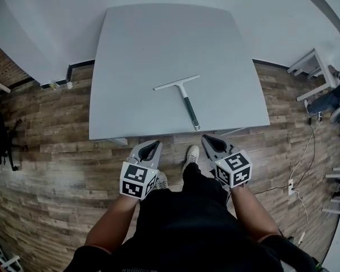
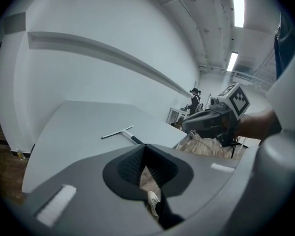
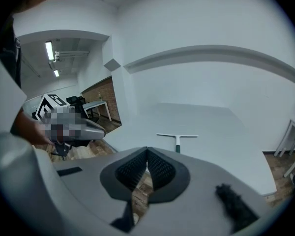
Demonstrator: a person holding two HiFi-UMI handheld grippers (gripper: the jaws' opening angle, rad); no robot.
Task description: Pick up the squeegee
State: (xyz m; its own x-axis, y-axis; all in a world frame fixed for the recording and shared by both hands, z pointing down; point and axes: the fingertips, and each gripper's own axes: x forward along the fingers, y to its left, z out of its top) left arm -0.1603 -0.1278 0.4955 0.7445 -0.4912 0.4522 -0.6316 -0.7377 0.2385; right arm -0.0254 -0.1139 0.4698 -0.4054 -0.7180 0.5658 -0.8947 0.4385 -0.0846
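Approaching rather than grasping, by the look of it: facing the squeegee [image 1: 184, 98], seen lying flat on the grey bench [image 1: 153, 44], right of centre and toward the near edge, pale blade across the far end, dark green handle running back toward the person. Untouched so far, and well apart from both grippers.

Holding the left gripper [image 1: 153, 145] and the right gripper [image 1: 211, 140] side by side just short of the bench's near edge, over the wooden floor [image 1: 56, 140], with a white shoe [image 1: 191, 154] between them. Pointing both forward and somewhat downward, marker cubes turned up toward the head view, bare forearms reaching out from the body.

Showing, in each gripper view, jaws pressed together at the tips and gripping nothing; only floor visible through the narrow gap behind the pads, plus the shoe on the left side.

Calling next, most likely, for one gripper to lead, probably the right, being nearer the handle's free end. Opening the jaws first, then reaching over the bench edge and lowering until the tips straddle the handle across its width. Coming down close to the bench top without jamming into it looks like the delicate part, given such a slim handle lying flat. Closing firmly, then lifting, ideally gripping nearer the blade to limit tipping.
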